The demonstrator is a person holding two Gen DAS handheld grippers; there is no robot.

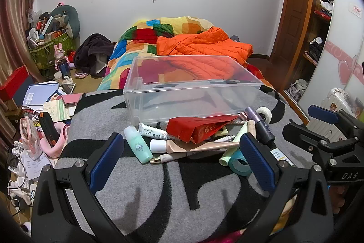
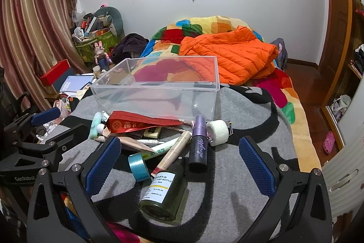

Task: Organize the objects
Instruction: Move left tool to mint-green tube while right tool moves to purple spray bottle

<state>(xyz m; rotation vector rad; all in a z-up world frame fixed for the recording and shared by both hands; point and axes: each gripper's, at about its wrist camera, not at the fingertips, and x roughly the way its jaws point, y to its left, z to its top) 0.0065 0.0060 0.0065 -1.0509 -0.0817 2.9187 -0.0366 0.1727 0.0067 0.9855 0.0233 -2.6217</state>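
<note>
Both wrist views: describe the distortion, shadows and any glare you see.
Left wrist view: strong fisheye bending, the wardrobe frame curves and the corners go black; the left tool casts two soft finger shadows on the grey blanket. Right wrist view: same bending on the curtain; the clear bin shows faint sheen, no harsh glare; focus looks even.

A storage box (image 2: 157, 92) was set on the bed (image 2: 250, 152), with a heap of toiletries (image 2: 159, 140) piled just before it. A pump bottle (image 2: 162, 193) was laid nearest, a tape roll (image 2: 138, 166) to its left, and a folded jacket (image 2: 234, 58) behind the box.
</note>
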